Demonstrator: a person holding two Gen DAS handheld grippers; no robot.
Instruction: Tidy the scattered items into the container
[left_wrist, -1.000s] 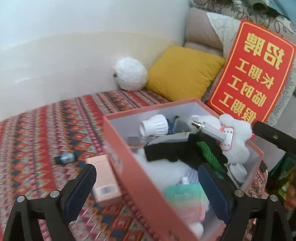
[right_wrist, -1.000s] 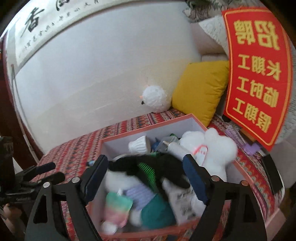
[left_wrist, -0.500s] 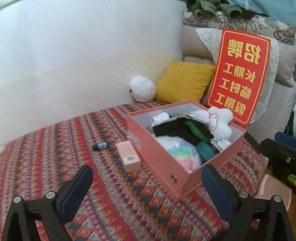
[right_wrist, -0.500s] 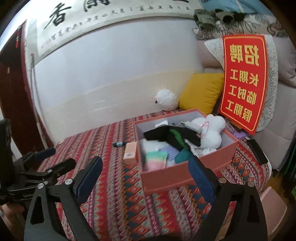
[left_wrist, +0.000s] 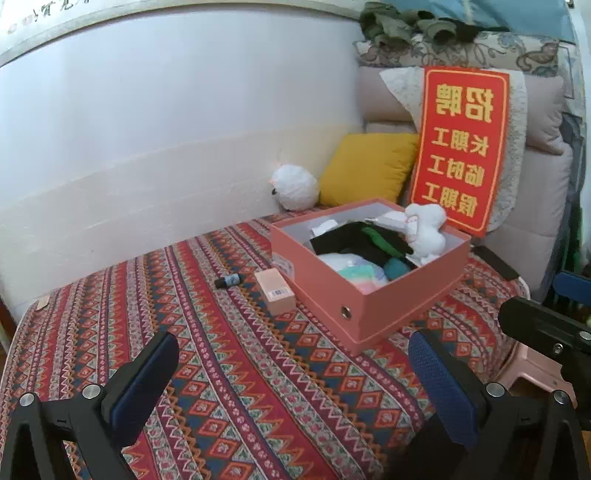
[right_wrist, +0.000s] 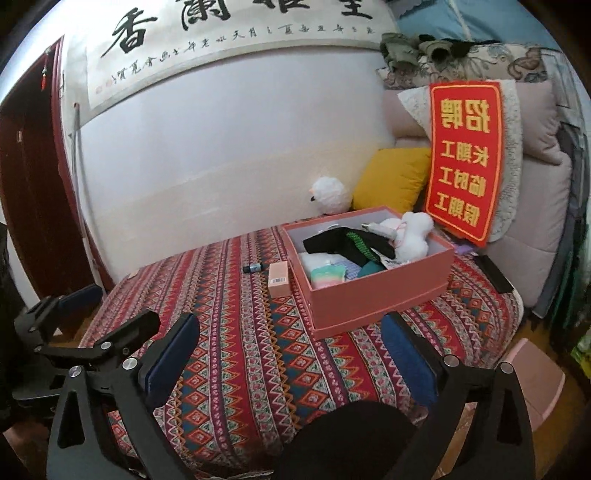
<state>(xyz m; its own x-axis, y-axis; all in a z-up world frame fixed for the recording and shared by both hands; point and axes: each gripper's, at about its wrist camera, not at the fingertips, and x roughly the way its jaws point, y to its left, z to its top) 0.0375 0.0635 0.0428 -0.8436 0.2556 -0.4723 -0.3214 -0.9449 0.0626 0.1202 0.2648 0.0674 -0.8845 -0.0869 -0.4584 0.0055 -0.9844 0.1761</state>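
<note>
One pink box (left_wrist: 402, 295) on the patterned bedspread (left_wrist: 229, 369), filled with items. Two items outside it: one small carton (left_wrist: 275, 290) touching its wall, one dark bottle (left_wrist: 228, 281) just beyond. Left gripper (left_wrist: 293, 373) and right gripper (right_wrist: 291, 354): both spread wide, empty.

Soft, even indoor light, faint shadows, sharp focus, strong fisheye bending and dark corners at edges
</note>
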